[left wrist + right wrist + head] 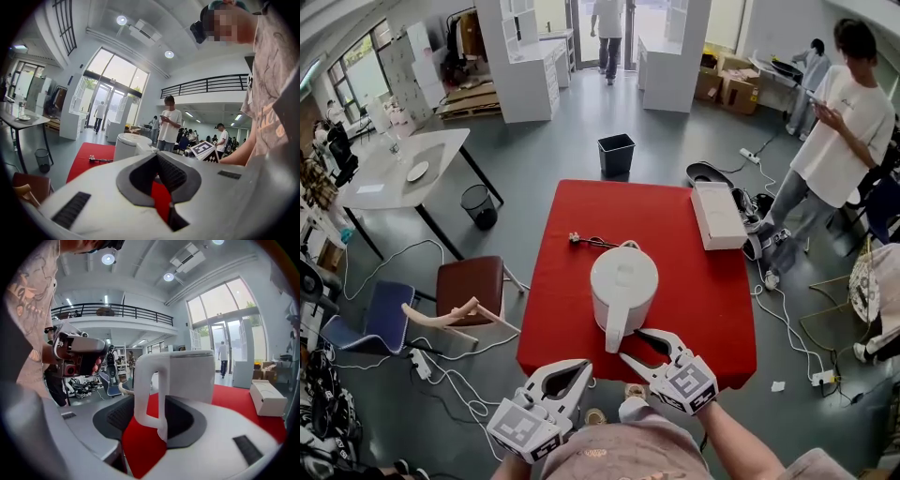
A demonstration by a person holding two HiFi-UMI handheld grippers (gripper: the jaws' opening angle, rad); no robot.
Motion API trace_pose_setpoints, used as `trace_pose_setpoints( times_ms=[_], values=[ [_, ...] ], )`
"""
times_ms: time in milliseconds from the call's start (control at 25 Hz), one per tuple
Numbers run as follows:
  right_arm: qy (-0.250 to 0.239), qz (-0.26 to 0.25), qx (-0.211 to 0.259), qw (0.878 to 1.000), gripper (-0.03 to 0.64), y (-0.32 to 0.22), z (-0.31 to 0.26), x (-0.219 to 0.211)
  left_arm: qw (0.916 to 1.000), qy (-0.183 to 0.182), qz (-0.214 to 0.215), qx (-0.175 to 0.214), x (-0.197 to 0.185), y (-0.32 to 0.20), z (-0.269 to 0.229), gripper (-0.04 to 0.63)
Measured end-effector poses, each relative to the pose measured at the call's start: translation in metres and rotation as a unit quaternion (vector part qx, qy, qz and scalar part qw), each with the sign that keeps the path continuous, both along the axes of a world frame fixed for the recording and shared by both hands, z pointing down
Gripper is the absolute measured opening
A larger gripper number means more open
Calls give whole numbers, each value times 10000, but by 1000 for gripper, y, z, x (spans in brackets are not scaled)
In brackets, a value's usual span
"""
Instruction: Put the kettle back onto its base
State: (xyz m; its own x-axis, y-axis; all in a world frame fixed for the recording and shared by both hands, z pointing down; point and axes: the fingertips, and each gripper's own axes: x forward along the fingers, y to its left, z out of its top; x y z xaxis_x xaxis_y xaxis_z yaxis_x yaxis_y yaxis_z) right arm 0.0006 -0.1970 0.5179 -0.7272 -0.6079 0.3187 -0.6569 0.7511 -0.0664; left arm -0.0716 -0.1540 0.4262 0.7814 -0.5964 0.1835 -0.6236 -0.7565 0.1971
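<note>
Head view: we see the kettle [623, 281] upright in the middle of the red counter [712, 319], with its handle [616, 333] pointing back at us. The cord [592, 242] lies on the red top just behind it. The white box [717, 214] sits at the far right edge, well apart. The right hand-held gripper [633, 344] is spread, its tips on either side of the handle's lower end. The left hand-held gripper [579, 366] is at the near edge, left of the handle and clear of the kettle.

Left gripper view: the left hand-held gripper [158, 161] has its tips pressed together with nothing between them. Red counter shows through the hollow behind them. The kettle [131, 144] is ahead, slightly left, and the cord [101, 160] is further left.

Right gripper view: the right hand-held gripper [152, 420] is wide apart. The handle [149, 390] stands between the jaws, but the pads aren't clamped on it. The kettle [199, 376] is right in front, and the white box [268, 398] is off to the right.
</note>
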Motion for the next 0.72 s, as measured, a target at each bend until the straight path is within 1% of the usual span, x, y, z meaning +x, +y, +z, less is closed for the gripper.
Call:
trace_pose_setpoints(
  times_ms=[40,160,200,320,360,400,480,640,720],
  values=[
    [-60,47,8,10000,222,2,-3,2,10000,13,25,25,0,1,0,2],
    [-222,115,40,9997,205,11,-13,6,9999,47,124,62,3,5,-1,2],
    [-257,120,73,9996,190,14,-17,6,9998,59,158,80,4,6,-2,2],
    [-403,202,175,9988,88,24,-27,7,9996,103,233,118,5,10,-3,2],
    [-446,232,165,9986,15,28,-28,8,9995,113,256,120,4,12,-3,2],
    [-486,252,125,9984,3,33,-27,8,9995,121,282,117,3,15,-3,2],
    [-529,300,41,9981,2,41,-26,7,9993,142,345,102,1,20,-2,2],
    [-507,446,47,9977,3,58,-35,1,9986,206,472,81,-2,28,-1,2],
    [-544,541,36,9970,3,66,-41,-1,9983,247,501,137,-5,31,-2,2]
  ],
)
